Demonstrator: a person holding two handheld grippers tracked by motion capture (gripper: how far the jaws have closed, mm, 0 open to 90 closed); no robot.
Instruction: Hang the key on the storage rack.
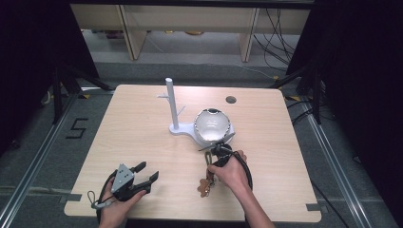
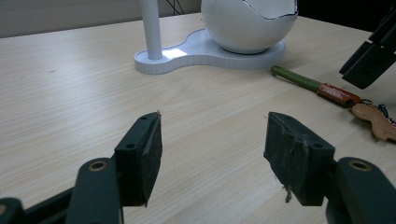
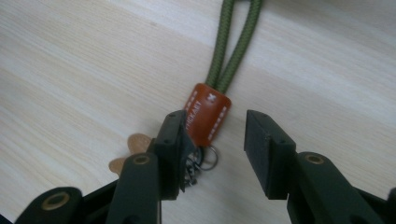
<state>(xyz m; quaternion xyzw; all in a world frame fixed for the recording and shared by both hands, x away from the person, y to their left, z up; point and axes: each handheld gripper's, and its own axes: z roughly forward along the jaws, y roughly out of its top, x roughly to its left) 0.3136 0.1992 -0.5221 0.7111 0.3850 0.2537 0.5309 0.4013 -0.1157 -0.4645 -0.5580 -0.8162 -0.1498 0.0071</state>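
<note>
A key strap lies on the wooden table: a green cord loop [image 3: 233,46], a brown leather tab [image 3: 208,116], a metal ring [image 3: 208,158] and a tan leather charm [image 3: 133,148]. In the high view the charm [image 1: 205,185] rests near the table's front, just left of the person's right hand. My right gripper [image 3: 212,149] points down over the tab, open, with one jaw on each side of it and a gap at the right pad. My left gripper [image 1: 147,172] rests at the front left, open and empty [image 2: 212,149]. From there I see the strap [image 2: 336,94] at the right.
A white stand [image 1: 183,129] with an upright post [image 1: 171,102] and a round white shell-like bowl [image 1: 212,126] sits mid-table, just beyond the right hand. A small cable hole [image 1: 231,99] lies at the back. Shelving and dark tripod legs surround the table.
</note>
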